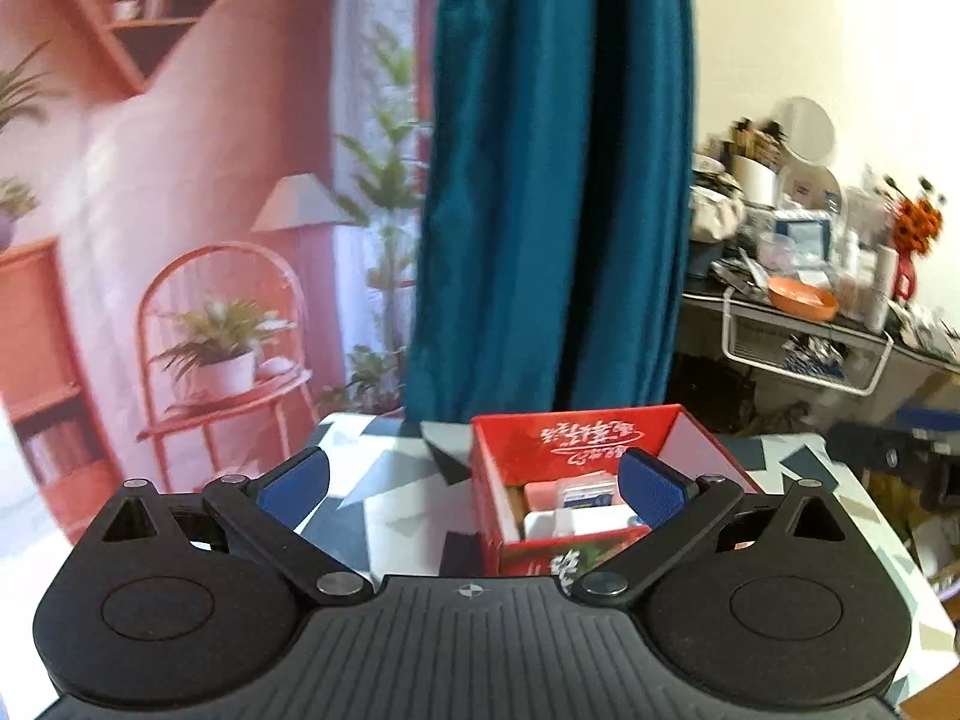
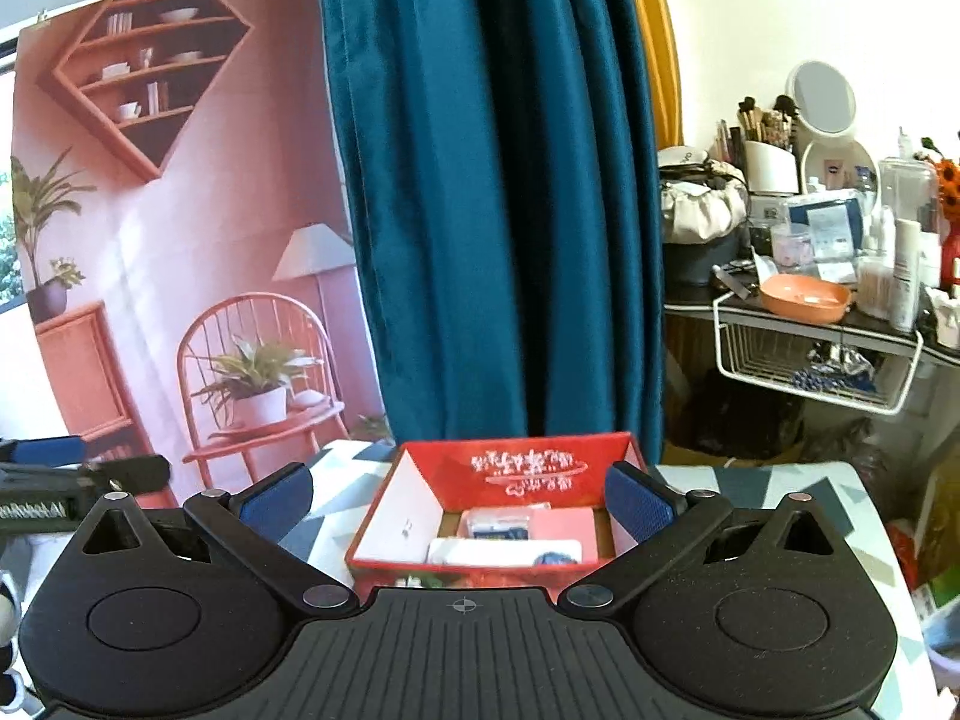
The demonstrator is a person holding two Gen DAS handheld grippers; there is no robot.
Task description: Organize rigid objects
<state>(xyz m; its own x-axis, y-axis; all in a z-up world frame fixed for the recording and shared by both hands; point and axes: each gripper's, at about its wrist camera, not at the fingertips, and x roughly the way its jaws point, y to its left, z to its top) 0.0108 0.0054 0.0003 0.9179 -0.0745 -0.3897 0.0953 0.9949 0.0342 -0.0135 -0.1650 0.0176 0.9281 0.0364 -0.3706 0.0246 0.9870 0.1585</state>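
A red cardboard box [image 1: 570, 441] with white script stands open on the patterned table [image 1: 390, 504]. It holds several small white, pink and blue packets [image 1: 576, 510]. My left gripper [image 1: 474, 486] is open and empty, raised just in front of the box, its right finger over the box's near right part. In the right wrist view the same red box [image 2: 516, 471] lies straight ahead with the packets [image 2: 510, 540] inside. My right gripper [image 2: 456, 501] is open and empty, its fingers on either side of the box, above it. The left gripper's body [image 2: 72, 480] shows at the left edge.
A teal curtain [image 2: 498, 192] hangs behind the table. A pink room-scene backdrop [image 2: 180, 240] fills the left. A cluttered dressing table [image 2: 840, 300] with a white wire basket [image 2: 816, 372], an orange bowl [image 2: 804, 297] and a round mirror [image 2: 825, 99] stands at the right. A small black object [image 1: 459, 552] lies left of the box.
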